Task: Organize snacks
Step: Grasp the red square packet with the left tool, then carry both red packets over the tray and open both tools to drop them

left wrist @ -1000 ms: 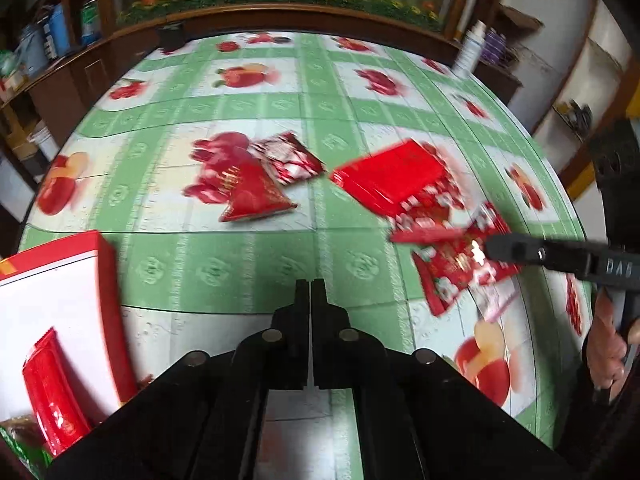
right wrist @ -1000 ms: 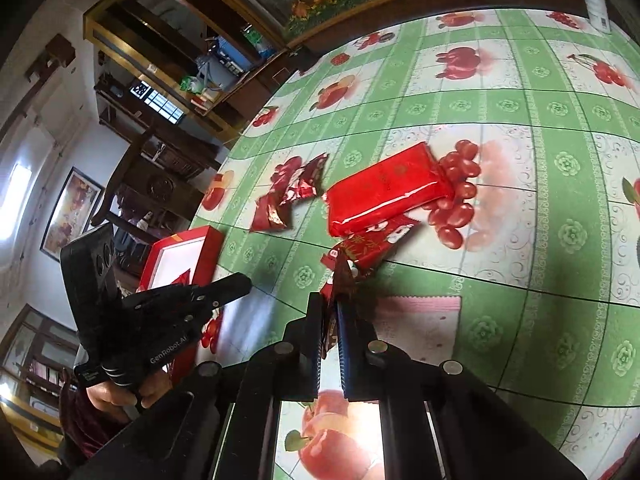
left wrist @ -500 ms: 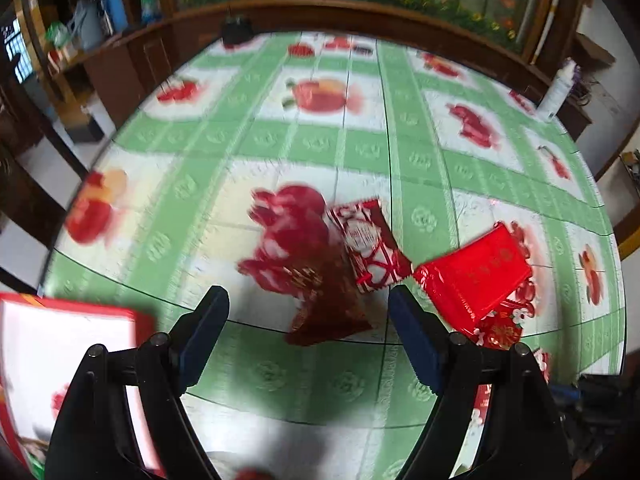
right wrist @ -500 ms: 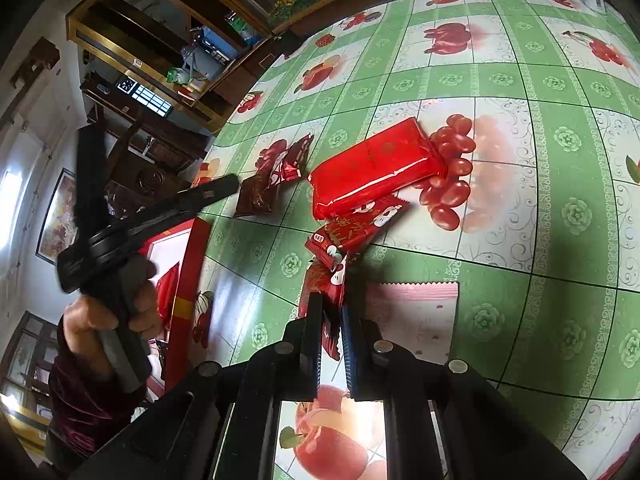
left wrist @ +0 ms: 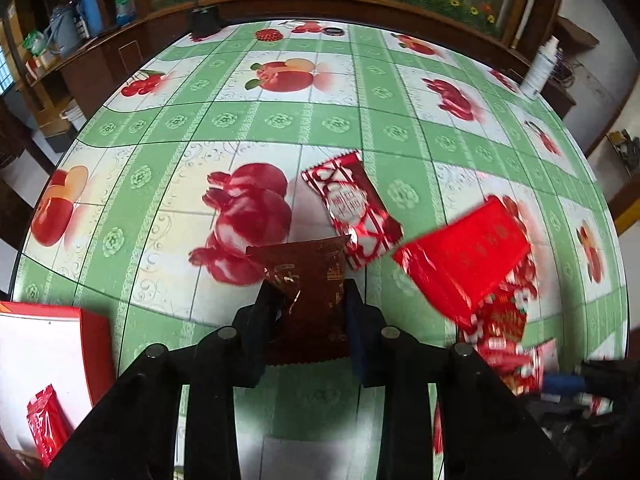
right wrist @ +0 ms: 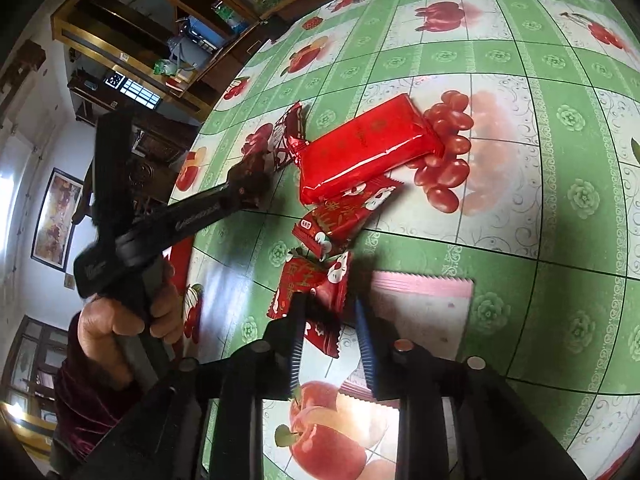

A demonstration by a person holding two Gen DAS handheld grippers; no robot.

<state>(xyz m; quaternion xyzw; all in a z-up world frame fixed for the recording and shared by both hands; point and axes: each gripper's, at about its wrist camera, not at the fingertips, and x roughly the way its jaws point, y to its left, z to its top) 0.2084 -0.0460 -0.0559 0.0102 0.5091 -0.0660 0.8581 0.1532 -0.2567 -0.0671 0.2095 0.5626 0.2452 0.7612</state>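
left gripper (left wrist: 309,294) astride dark packet (left wrist: 308,280) (pinched)

1. The left gripper (left wrist: 308,300) has just been closing; its pads press both sides of a dark red snack packet (left wrist: 308,288), creasing it.
2. Touching that packet's far right corner lies a red-and-white patterned packet (left wrist: 352,210).
3. A blurred bright red pack (left wrist: 466,262) sits towards the table's (left wrist: 280,120) right edge, over smaller red packets (left wrist: 502,336).
4. A red-rimmed box (left wrist: 48,344) stands at the near left corner, holding a red packet (left wrist: 46,424).
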